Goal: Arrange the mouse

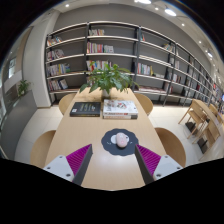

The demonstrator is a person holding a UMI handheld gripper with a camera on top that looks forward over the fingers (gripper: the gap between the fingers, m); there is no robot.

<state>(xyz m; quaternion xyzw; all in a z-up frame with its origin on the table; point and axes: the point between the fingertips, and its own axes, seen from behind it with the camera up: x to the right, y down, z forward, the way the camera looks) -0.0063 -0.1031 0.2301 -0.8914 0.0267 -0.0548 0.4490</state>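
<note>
— Library shelves (100,45) behind a long tabletop (90,135); where's the mouse?
— Mouse (122,140) sits on a dark round mat (107,146), straight ahead beyond the tongs (109,162), whose fingers stand apart, holding nothing.

A small, pale, rounded mouse (121,140) lies flat on the middle of a dark round mouse pad (110,146) on the desk (95,130). It sits just ahead of the hand-held gripper (108,160), whose pink-padded fingers stand spread apart, touching nothing.
</note>
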